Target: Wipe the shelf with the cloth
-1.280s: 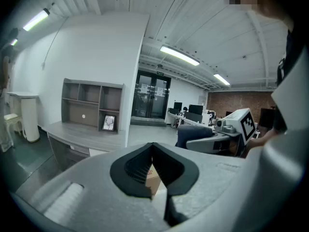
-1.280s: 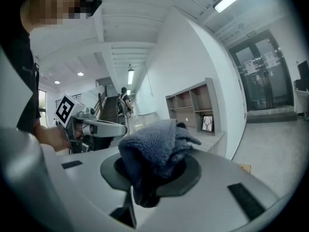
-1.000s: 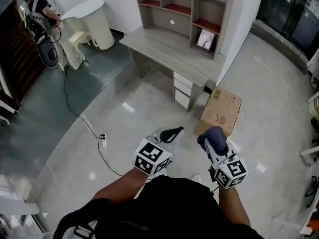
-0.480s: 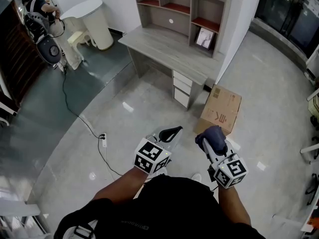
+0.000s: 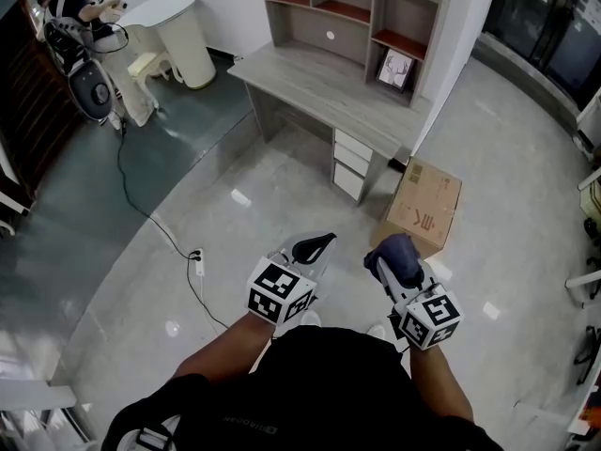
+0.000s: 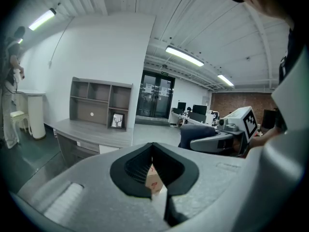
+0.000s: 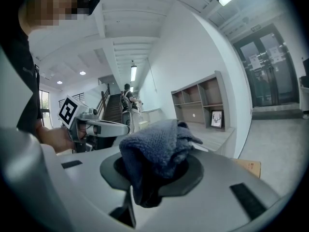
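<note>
The grey shelf unit [image 5: 352, 12] stands on the back of a grey desk [image 5: 319, 87], far ahead of me across the floor. It also shows small in the left gripper view as the shelf unit [image 6: 99, 100] and in the right gripper view as the shelf unit [image 7: 200, 103]. My right gripper [image 5: 390, 263] is shut on a bunched dark blue-grey cloth [image 5: 396, 254]. In its own view the cloth [image 7: 157, 146] bulges out over the right gripper [image 7: 154, 170]. My left gripper [image 5: 315, 246] is held beside it, shut and empty. In its own view the left gripper [image 6: 153, 146] has its tips touching.
A cardboard box [image 5: 424, 200] sits on the floor right of the desk drawers [image 5: 355, 163]. A picture frame [image 5: 396, 67] stands in the shelf's lower right bay. A power strip [image 5: 197, 255] and its cable lie to my left. A person [image 5: 70, 3] and a white round table [image 5: 178, 22] are at the far left.
The desk and shelf have slid slightly down and right in the head view and look a little nearer. Both grippers drifted slightly left, grips unchanged.
</note>
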A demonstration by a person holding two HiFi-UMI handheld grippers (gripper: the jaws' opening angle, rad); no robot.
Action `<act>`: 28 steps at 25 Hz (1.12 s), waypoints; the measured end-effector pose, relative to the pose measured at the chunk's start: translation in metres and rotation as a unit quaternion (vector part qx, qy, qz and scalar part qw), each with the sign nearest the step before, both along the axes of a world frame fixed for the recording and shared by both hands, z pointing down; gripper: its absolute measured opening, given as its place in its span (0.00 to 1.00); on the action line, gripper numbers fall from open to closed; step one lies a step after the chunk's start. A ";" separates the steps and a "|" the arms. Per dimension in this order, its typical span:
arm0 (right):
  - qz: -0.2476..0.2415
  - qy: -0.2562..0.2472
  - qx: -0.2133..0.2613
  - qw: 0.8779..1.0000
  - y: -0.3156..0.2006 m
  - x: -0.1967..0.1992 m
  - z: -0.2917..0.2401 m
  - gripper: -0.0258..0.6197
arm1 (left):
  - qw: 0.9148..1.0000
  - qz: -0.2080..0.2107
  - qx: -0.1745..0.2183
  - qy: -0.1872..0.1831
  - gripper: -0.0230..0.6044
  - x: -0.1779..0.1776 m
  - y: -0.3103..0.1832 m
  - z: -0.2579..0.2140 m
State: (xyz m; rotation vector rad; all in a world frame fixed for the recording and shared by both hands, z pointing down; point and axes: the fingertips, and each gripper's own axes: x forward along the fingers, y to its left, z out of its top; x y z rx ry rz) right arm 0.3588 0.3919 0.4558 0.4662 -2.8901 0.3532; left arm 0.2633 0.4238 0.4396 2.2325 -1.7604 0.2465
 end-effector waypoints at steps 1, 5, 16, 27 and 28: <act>-0.001 0.000 0.001 1.000 0.002 -0.008 0.000 0.19 | 1.000 -0.002 0.000 -0.001 0.05 -0.008 0.003 0.000; 0.002 0.000 0.006 1.000 0.012 -0.038 -0.001 0.19 | 1.000 -0.005 -0.004 -0.004 0.05 -0.039 0.015 0.001; -0.004 0.024 0.003 1.000 0.028 -0.082 0.011 0.19 | 1.000 -0.015 -0.010 0.012 0.05 -0.085 0.032 0.014; -0.026 0.017 -0.003 1.000 0.007 -0.115 0.014 0.19 | 0.999 -0.037 -0.016 0.013 0.05 -0.115 0.017 0.020; -0.026 0.017 -0.004 1.000 0.002 -0.119 0.014 0.19 | 0.999 -0.039 -0.016 0.013 0.05 -0.118 0.013 0.021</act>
